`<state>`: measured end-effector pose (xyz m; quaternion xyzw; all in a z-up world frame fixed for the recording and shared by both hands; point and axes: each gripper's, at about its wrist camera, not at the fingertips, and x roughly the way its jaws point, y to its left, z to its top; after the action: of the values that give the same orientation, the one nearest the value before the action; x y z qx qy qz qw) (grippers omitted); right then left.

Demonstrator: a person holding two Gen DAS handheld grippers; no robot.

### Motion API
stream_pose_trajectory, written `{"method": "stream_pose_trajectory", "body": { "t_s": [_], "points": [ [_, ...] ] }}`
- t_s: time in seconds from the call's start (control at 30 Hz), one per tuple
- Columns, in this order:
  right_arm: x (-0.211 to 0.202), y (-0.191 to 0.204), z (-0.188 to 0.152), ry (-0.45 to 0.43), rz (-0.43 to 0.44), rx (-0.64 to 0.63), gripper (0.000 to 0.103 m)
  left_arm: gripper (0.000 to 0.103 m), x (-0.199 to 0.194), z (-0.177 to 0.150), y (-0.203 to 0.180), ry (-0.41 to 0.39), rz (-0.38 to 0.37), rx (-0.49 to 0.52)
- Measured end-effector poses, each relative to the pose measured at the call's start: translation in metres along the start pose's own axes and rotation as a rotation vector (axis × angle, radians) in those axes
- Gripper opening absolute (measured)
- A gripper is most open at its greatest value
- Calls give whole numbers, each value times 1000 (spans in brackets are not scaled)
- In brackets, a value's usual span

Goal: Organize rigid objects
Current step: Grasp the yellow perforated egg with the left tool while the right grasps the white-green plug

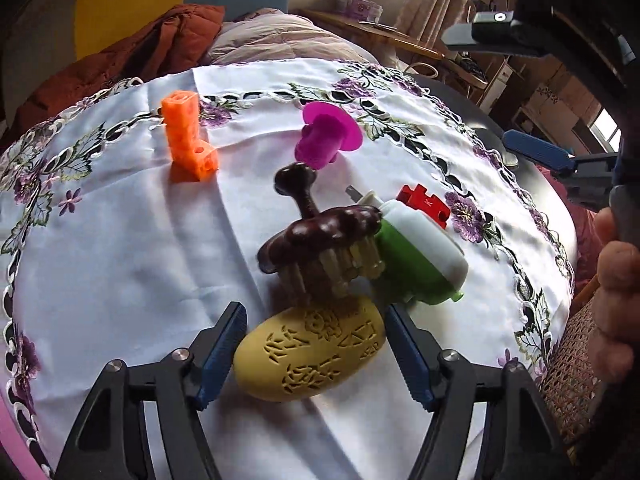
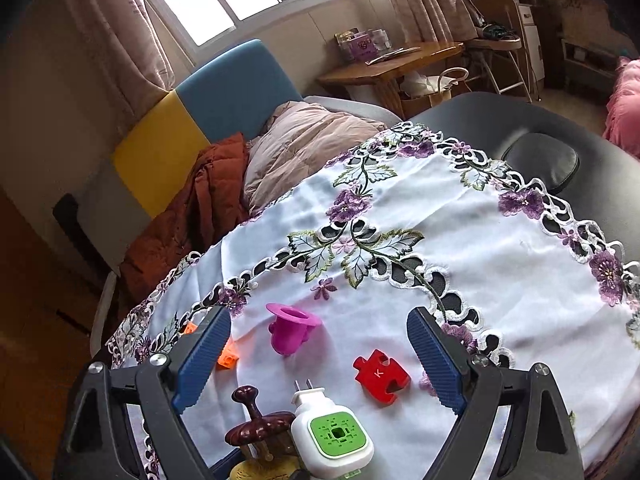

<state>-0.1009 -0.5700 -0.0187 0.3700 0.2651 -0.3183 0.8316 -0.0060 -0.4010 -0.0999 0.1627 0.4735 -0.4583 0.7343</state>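
A yellow carved oval [image 1: 310, 354] lies on the white embroidered cloth [image 1: 120, 260], and my left gripper [image 1: 316, 354] is closed around it with a pad at each end. A brown wooden peg massager [image 1: 316, 236] leans just beyond it, against a green and white plug-in device [image 1: 416, 256]. Farther out are a red puzzle piece [image 1: 424, 202], a magenta flanged piece [image 1: 326, 136] and an orange L-shaped block [image 1: 188, 136]. My right gripper [image 2: 318, 360] hovers open above the plug-in device [image 2: 332, 440] and the puzzle piece [image 2: 380, 376], holding nothing.
The cloth covers a black padded table [image 2: 540, 120] with a round headrest. Behind it stand a bed with a rust jacket [image 2: 192, 216] and a wooden desk [image 2: 392, 64]. A hand [image 1: 616, 272] shows at the right edge of the left wrist view.
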Motion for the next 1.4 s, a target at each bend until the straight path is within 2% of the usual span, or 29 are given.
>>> {"method": "stream_pose_trajectory", "body": {
  "t_s": [0.13,0.3,0.37,0.43,0.5,0.7,0.8,0.87,1.0,1.1,1.17,1.4],
  "points": [
    [16,3,-6,95,9,-16,90,72,-20,-19,26,-38,48,-18],
    [40,8,-19,236,-11,-61,89,72,-48,-46,64,-77,99,-89],
    [46,9,-24,274,-25,-80,81,72,-54,-54,73,-92,113,-107],
    [51,10,-27,301,-36,-97,68,72,-59,-62,79,-111,115,-117],
    [54,11,-30,322,-44,-109,62,72,-63,-67,83,-125,114,-126],
    [73,20,-43,453,-47,-157,63,67,-62,-72,82,-144,137,-103],
    [80,26,-50,521,10,-161,62,65,-61,-72,79,-146,157,-83],
    [79,31,-52,519,36,-184,62,62,-61,-74,80,-150,165,-88],
    [82,30,-55,541,17,-183,63,58,-61,-76,80,-160,179,-83],
    [82,29,-53,532,7,-181,71,57,-61,-78,80,-169,181,-85],
    [81,28,-52,532,6,-178,72,57,-61,-79,81,-175,180,-87],
    [82,26,-51,522,-17,-169,76,60,-66,-78,91,-186,105,-145]
  ]
}}
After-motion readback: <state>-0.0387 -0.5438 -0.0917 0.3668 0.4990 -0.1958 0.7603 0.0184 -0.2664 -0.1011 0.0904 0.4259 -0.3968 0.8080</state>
